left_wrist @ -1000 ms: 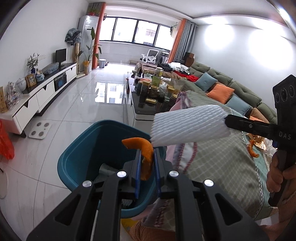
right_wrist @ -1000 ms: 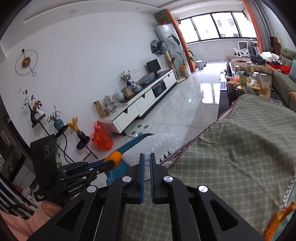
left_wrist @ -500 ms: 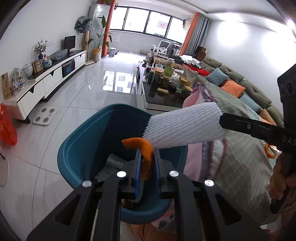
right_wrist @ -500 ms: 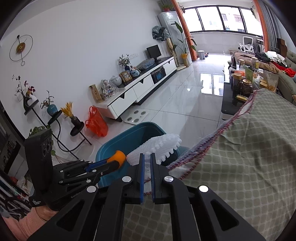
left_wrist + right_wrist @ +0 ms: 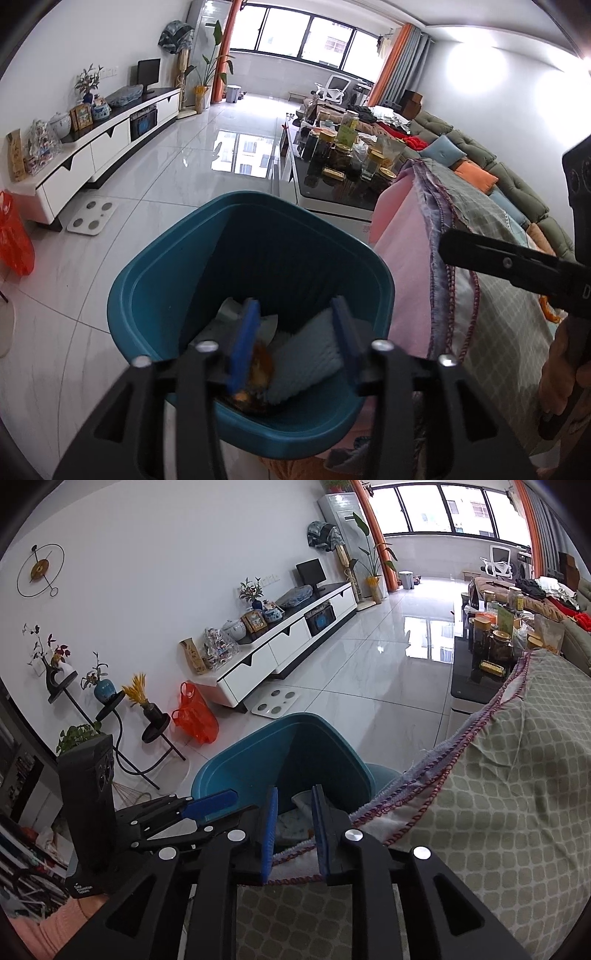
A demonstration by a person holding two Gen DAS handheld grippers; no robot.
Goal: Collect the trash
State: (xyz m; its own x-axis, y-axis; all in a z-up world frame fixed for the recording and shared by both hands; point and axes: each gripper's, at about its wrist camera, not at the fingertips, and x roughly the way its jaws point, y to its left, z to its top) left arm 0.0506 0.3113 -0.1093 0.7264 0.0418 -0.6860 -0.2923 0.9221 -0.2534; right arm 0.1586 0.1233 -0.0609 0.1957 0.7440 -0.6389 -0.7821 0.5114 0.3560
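A teal trash bin stands on the floor by the covered table; it also shows in the right wrist view. Inside it lie a white foam net sleeve, an orange peel and some paper. My left gripper is open and empty right above the bin. My right gripper is open and empty over the bin's edge and the table's corner. It shows from the side in the left wrist view.
The table's checked green cloth with a pink fringe hangs beside the bin. A glass coffee table with jars is behind. A white scale and a red bag are on the tiled floor.
Both grippers opened. The orange peel fell from the left gripper and the foam sleeve from the right gripper; both now lie in the bin.
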